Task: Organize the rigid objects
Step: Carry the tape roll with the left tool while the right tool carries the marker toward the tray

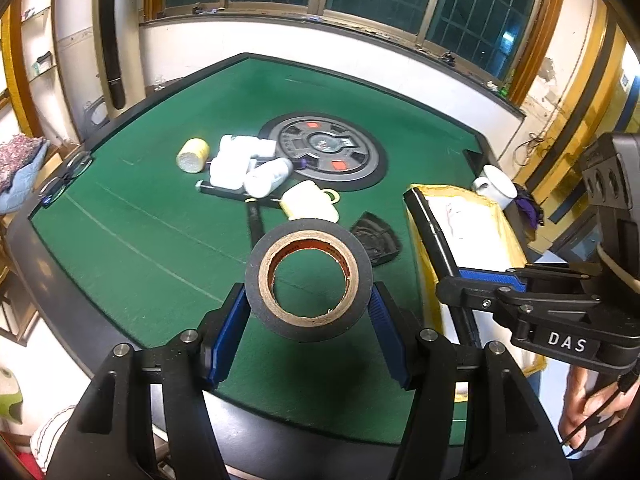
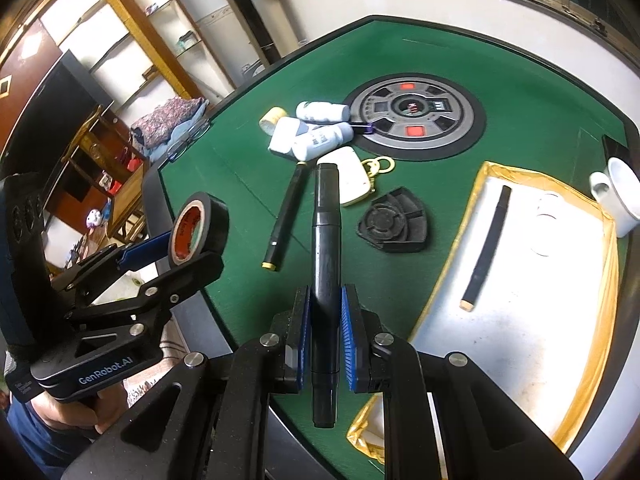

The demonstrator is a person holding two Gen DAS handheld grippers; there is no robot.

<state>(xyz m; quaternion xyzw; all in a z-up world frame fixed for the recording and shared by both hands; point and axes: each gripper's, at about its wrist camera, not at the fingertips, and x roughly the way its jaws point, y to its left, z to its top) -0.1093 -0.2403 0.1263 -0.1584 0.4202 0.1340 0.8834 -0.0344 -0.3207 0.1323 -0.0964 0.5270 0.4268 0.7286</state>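
Right wrist view: my right gripper (image 2: 325, 340) has its jaws clamped on a black marker (image 2: 326, 264), held above the green counter (image 2: 240, 208). The marker's long axis runs along the jaws, its capped end pointing away from me toward the round grey hub (image 2: 416, 114) at the counter's middle. Right of the hub and nearer me lies the yellow-rimmed tray (image 2: 486, 172); inside it rest one black pen (image 2: 486, 246), lying lengthwise with its pale tip toward me, and what looks like a white ring beside it. A white mug (image 2: 620, 196) stands touching the tray's far right corner. Between hub and tray sits a black triangular lid (image 2: 394, 222).

My left gripper (image 1: 310, 312) grips a roll of black tape (image 1: 308, 280) across its outer rim, jaws spread wide around it, the roll's hole facing the camera. Left of the hub lie white bottles (image 2: 320, 128), a yellow roll (image 2: 272, 118), another pen (image 2: 284, 216) and a cream tag (image 2: 352, 176).
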